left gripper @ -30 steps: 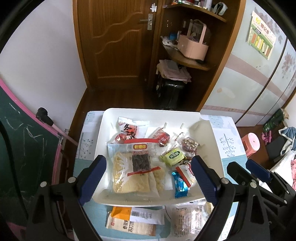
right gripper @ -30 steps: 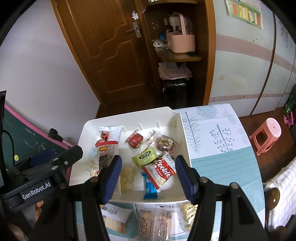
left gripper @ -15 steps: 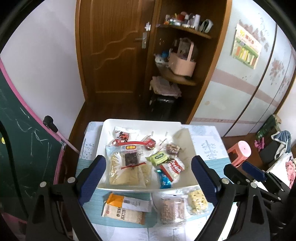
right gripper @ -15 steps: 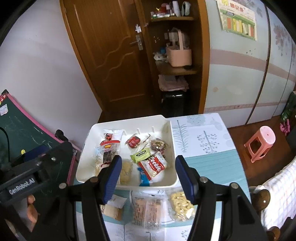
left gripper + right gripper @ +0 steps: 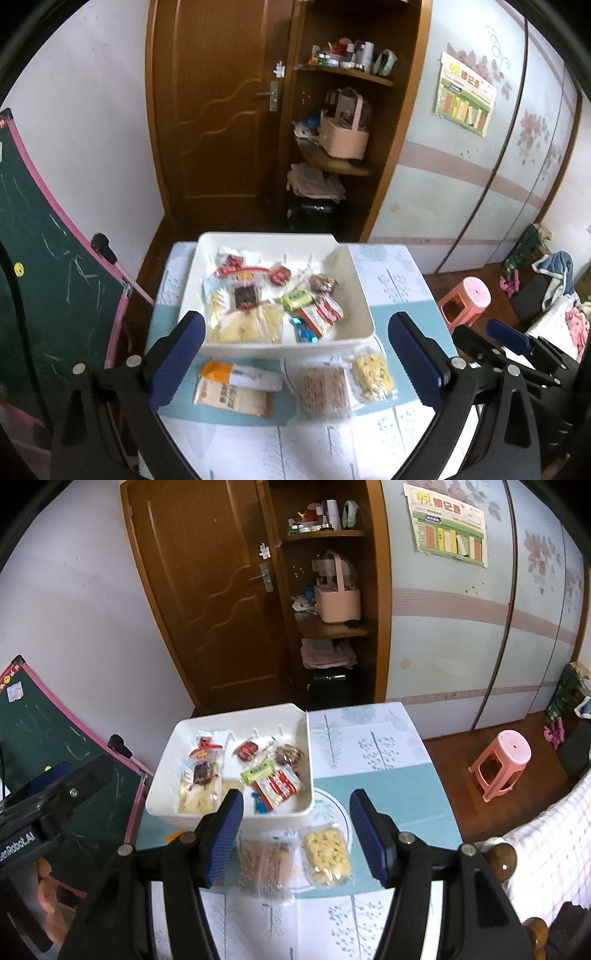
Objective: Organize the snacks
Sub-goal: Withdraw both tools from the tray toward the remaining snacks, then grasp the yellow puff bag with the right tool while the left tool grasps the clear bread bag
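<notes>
A white tray (image 5: 364, 299) (image 5: 308, 760) at the far side of the table holds several snack packets, among them a large clear bag (image 5: 242, 314), a green packet (image 5: 297, 298) and a red cookie packet (image 5: 277, 785). In front of the tray lie an orange-and-white packet (image 5: 232, 387), a brown biscuit pack (image 5: 323, 389) (image 5: 266, 864) and a yellow cracker pack (image 5: 373, 373) (image 5: 327, 851). My left gripper (image 5: 295, 362) is open and empty, above the table's near side. My right gripper (image 5: 297, 838) is open and empty, above the two biscuit packs.
The table has a white and teal cloth (image 5: 388, 790). A green chalkboard (image 5: 40, 251) stands at the left. A pink stool (image 5: 502, 764) stands on the floor at the right. Behind the table are a wooden door (image 5: 218, 110) and shelves (image 5: 340, 162).
Both grippers have pulled back and up from the tray. The loose packets in front of the tray now show fully. Both stay open.
</notes>
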Available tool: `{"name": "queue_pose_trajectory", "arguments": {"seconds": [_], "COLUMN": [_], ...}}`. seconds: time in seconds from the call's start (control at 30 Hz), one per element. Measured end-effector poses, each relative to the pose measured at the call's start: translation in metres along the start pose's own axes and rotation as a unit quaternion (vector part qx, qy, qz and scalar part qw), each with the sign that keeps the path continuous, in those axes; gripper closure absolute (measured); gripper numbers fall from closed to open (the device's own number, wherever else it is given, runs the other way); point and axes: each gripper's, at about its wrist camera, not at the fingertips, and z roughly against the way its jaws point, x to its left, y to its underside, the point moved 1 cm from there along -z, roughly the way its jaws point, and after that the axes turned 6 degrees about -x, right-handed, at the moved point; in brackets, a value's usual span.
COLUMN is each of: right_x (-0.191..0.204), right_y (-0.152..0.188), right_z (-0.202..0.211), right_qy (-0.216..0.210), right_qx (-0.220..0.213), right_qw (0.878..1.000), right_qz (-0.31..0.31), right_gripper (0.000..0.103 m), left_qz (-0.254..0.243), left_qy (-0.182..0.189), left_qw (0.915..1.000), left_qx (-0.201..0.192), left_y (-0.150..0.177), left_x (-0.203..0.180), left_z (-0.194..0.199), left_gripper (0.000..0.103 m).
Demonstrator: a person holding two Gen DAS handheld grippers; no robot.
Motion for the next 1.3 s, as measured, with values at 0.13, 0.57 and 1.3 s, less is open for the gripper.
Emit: {"name": "queue_pose_trajectory", "arguments": {"seconds": [0.13, 0.57, 1.3], "right_x": [-0.007, -0.034, -0.075], "right_y": [0.016, 0.071, 0.116], "right_z": [0.002, -0.032, -0.125], "right_qy": [0.007, 0.018, 0.019], "right_qx": [0.011, 0.065, 0.141], "right_qw": [1.000, 0.998, 0.989], "right_qz": [0.002, -0.003, -0.043], "right_gripper": [0.043, 0.043, 0.043], "left_qz": [-0.007, -0.020, 0.034], "left_qy": [0.006, 0.026, 0.017], "left_qw": [0.9997, 0.9926, 0.9598], "left_qx": [0.024, 0.117, 0.278], "left_y": [0.023, 0.093, 0.181], "left_x": [-0.011, -0.038, -0.035], "left_z": [-0.005, -0.062, -0.201], "left_gripper": [0.004, 0.004, 0.004]}}
